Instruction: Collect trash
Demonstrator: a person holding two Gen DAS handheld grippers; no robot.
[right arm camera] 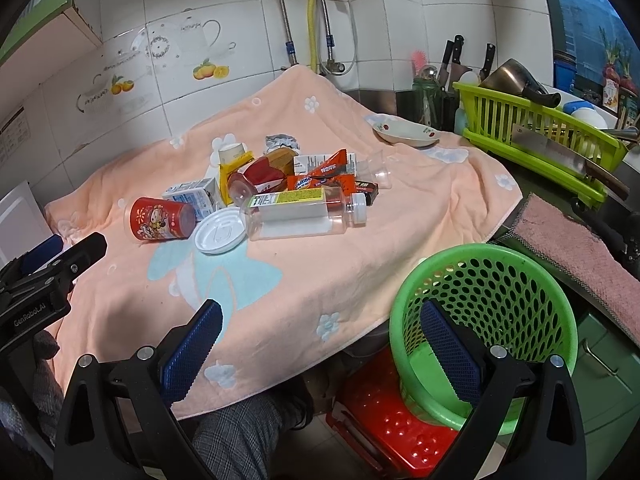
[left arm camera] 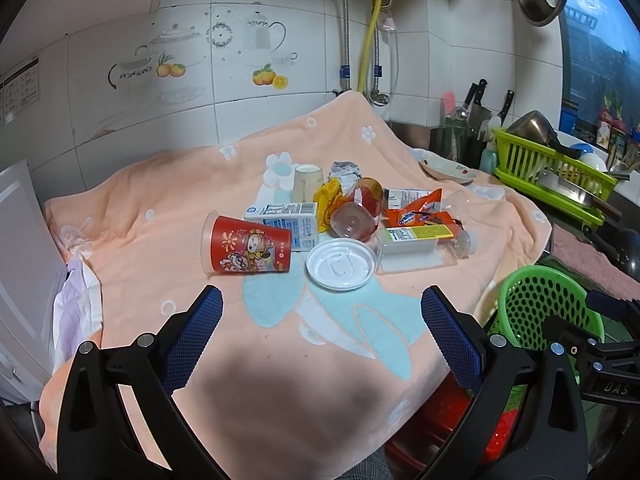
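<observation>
Left wrist camera: looks forward and down between its fingers at the peach towel (left arm camera: 168,200), litter pile at 12 o'clock, near. Right wrist camera: stands further right, pile at 11 o'clock, green basket (right arm camera: 484,268) at 3 o'clock. Both views share towel, pile and basket.

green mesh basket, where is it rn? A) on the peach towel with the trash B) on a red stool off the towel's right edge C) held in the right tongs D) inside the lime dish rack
B: the green mesh basket stands on the red stool, below and beside the peach towel, empty, while the trash pile remains on the towel.
</observation>
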